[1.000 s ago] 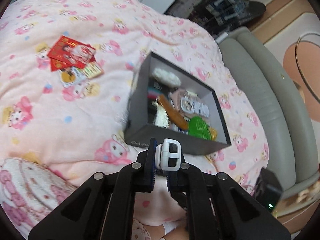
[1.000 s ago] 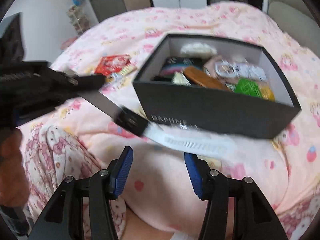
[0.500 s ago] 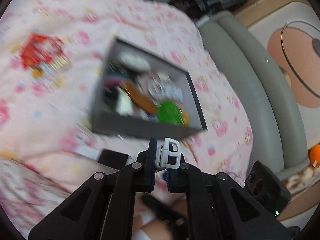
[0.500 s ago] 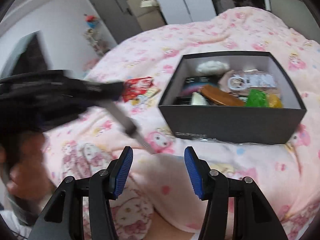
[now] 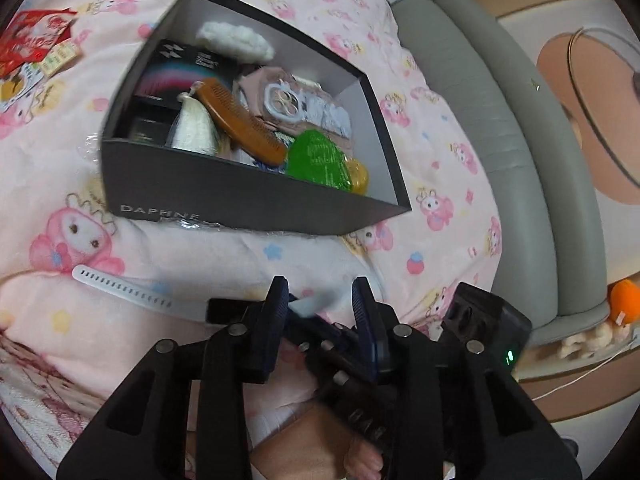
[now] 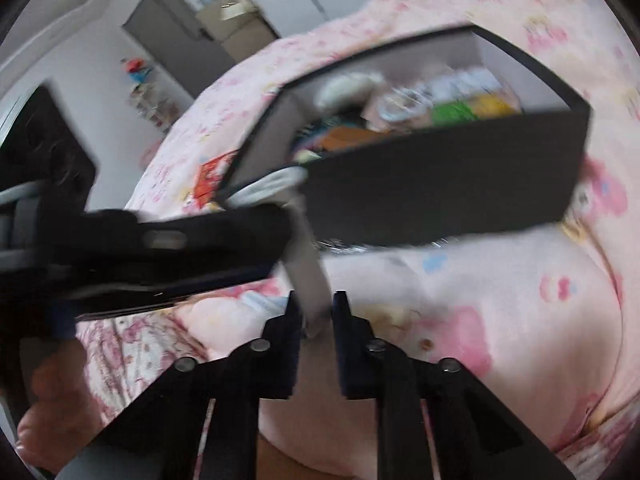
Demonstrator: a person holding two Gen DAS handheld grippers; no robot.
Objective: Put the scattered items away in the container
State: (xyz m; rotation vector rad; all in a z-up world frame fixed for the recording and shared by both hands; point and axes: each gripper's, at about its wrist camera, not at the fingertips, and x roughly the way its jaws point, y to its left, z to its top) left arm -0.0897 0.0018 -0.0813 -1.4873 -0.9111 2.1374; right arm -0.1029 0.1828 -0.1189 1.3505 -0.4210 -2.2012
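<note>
Nearest the lens, left gripper stands spread, nothing pinched. Right gripper pinches the white watch strap, blurred. Strap's far end lies on the pink blanket. Beyond, the dark box holds comb and clutter.

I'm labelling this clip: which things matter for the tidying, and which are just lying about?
Job in hand: white-strapped watch, black box, red packets, left tongs, right tongs.
Lying about: pink blanket, grey sofa, orange toy.
</note>
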